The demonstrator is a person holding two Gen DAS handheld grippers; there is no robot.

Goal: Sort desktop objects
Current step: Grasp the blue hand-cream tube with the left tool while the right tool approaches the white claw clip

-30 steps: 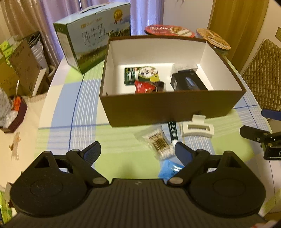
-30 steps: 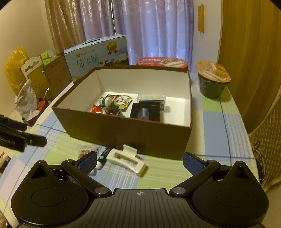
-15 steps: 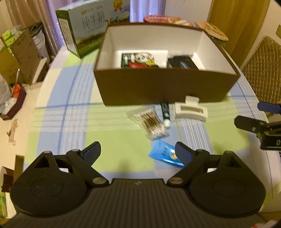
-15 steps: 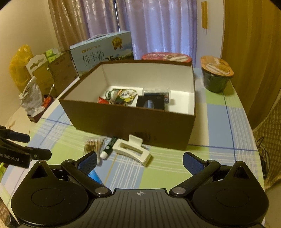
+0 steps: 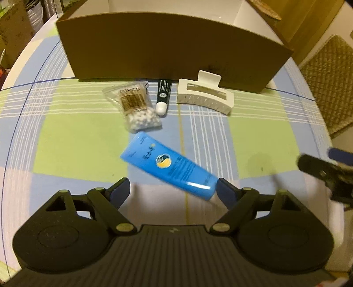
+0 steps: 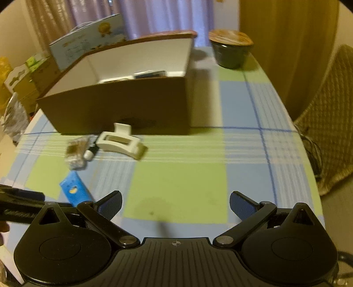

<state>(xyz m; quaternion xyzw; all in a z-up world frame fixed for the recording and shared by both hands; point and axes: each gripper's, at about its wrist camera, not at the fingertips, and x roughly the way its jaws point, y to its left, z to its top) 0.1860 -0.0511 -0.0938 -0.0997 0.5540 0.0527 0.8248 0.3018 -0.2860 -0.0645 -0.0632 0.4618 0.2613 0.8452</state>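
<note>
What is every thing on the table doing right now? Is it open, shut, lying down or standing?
Left tool: open, holding nothing.
Right tool: open, holding nothing.
Brown box: open on top, a few things inside.
Blue tube: lying flat, slanted.
Cotton swab bag: lying flat.
Small black tube: lying flat, white cap on.
White hair clip: lying beside the box.
Dark cup: upright, lid on.

A table draped in a blue, green and white plaid cloth (image 6: pixel 181 183) stands in warm yellowish light before pale lilac sheer curtains (image 6: pixel 163 19), with a heavy mustard curtain (image 6: pixel 286 44) at the right and a quilted woven chair (image 6: pixel 326 136) just beside the table's edge.
</note>
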